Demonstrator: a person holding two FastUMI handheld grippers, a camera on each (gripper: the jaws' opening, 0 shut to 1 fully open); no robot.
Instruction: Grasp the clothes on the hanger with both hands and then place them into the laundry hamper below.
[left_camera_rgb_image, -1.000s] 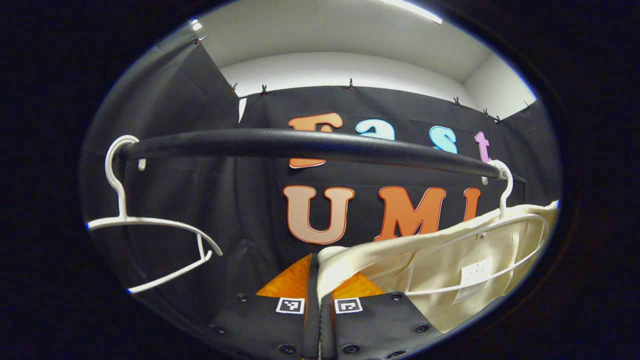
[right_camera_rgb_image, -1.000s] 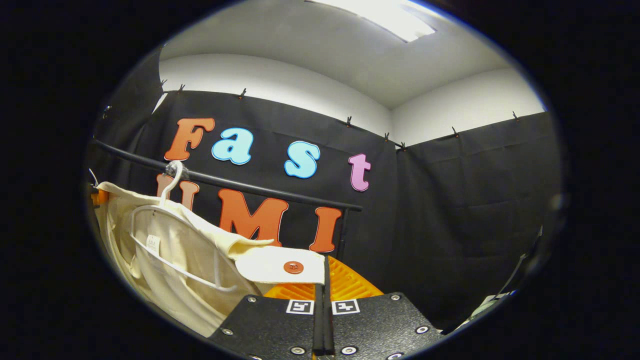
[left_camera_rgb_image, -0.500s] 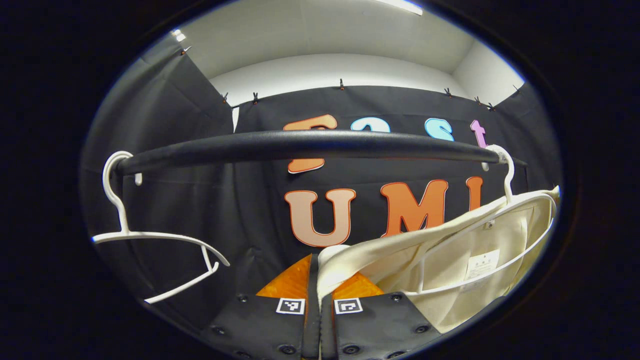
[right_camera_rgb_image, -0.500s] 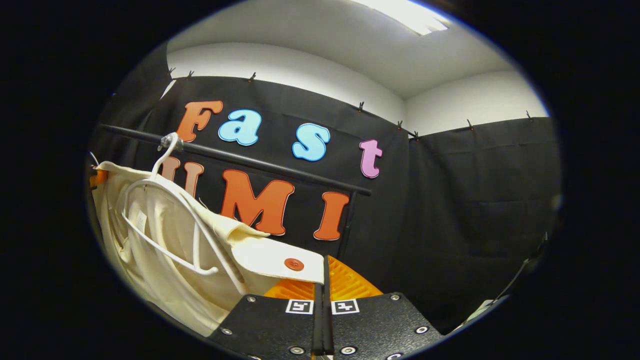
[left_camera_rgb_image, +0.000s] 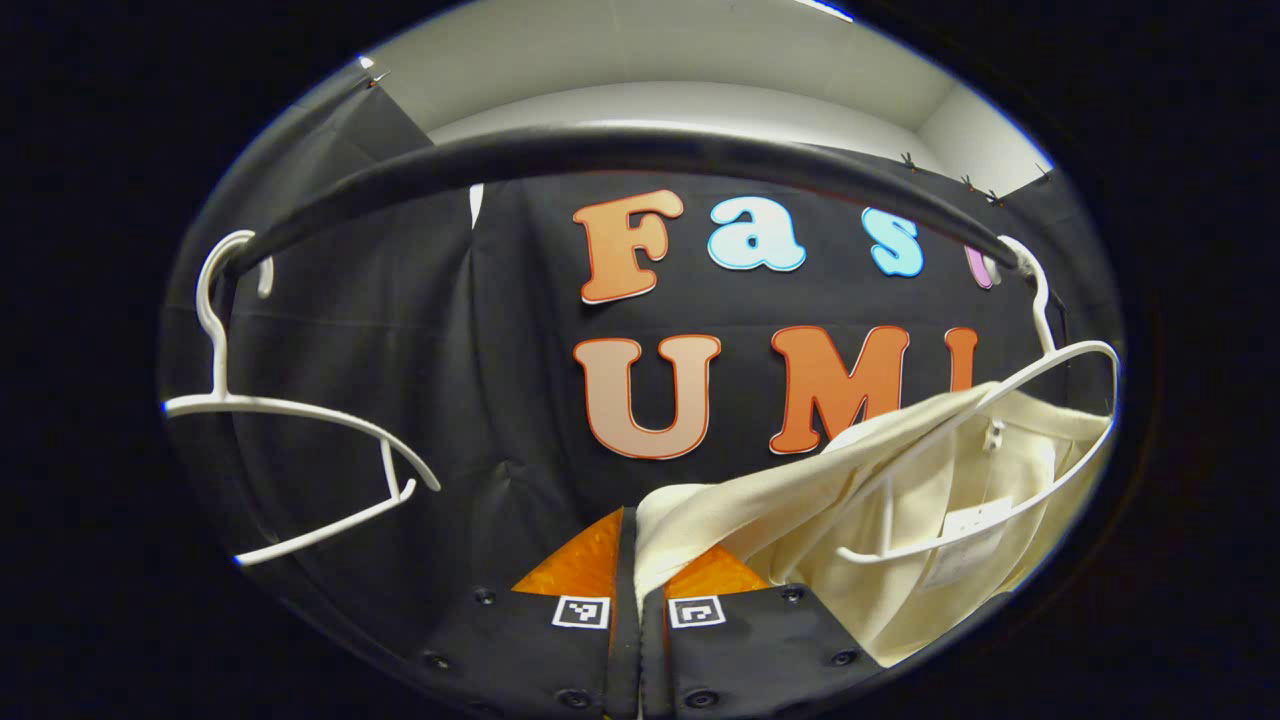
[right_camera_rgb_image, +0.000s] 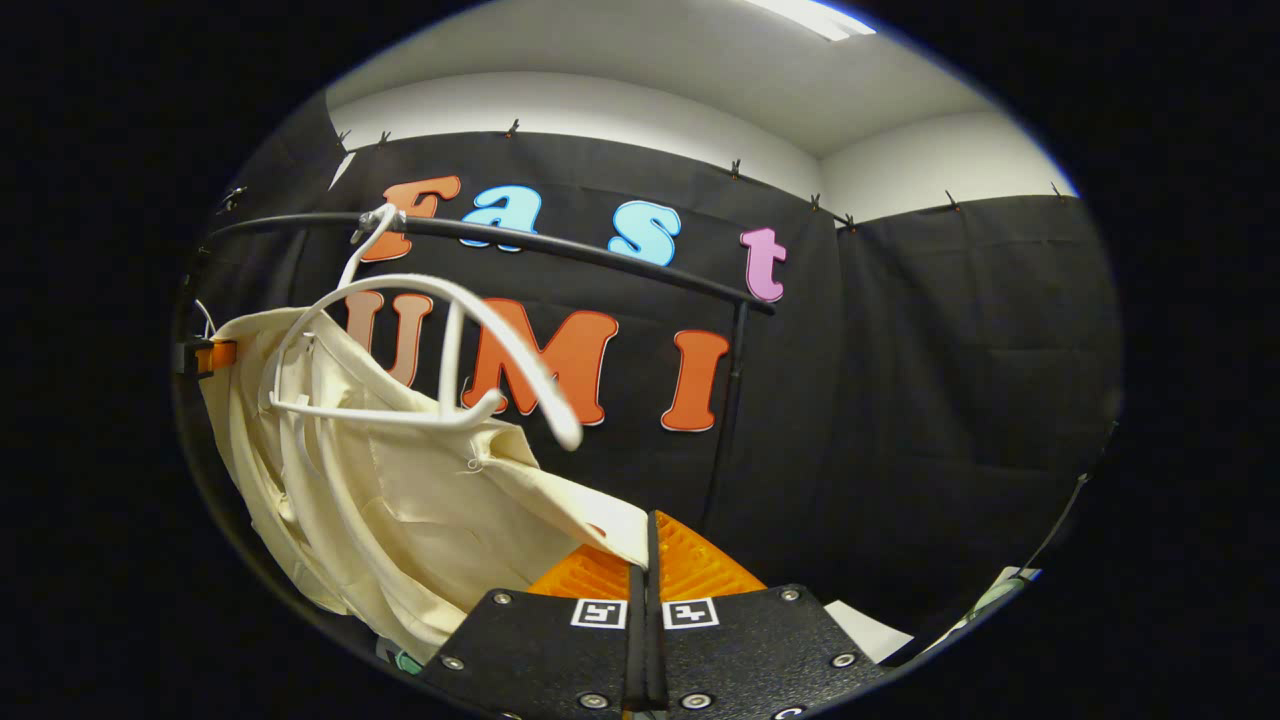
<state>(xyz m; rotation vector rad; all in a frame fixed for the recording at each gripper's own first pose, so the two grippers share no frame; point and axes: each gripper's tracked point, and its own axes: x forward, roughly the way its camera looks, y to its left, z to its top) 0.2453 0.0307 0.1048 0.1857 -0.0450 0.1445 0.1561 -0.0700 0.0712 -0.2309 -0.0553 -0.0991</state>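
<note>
Under the black rail (left_camera_rgb_image: 640, 150), the cream garment (left_camera_rgb_image: 900, 500) hangs stretched between the two tongs, already slipping off its white hanger (left_camera_rgb_image: 1010, 440). In the left gripper view the left tongs (left_camera_rgb_image: 627, 560) are clenched on one corner of the cloth at 6 o'clock, the fabric rising from there toward 3 o'clock, where the hanger's arm stands bare above the collar. In the right gripper view the right tongs (right_camera_rgb_image: 648, 560) are clenched on the opposite corner, the garment (right_camera_rgb_image: 400, 500) spreading away toward 9 o'clock; the hanger (right_camera_rgb_image: 440, 350) sits tilted at 10 o'clock, hooked on the rail (right_camera_rgb_image: 560, 250), one arm poking free of the cloth. Gripping both shoulders low lets the cloth slide down and off the hanger's arms instead of dragging the hook along. A second, empty hanger (left_camera_rgb_image: 290, 440) hangs on the rail at 9 o'clock in the left gripper view. The step in hand seems to be pulling the garment clear; the remaining side looks likely to snag.
</note>
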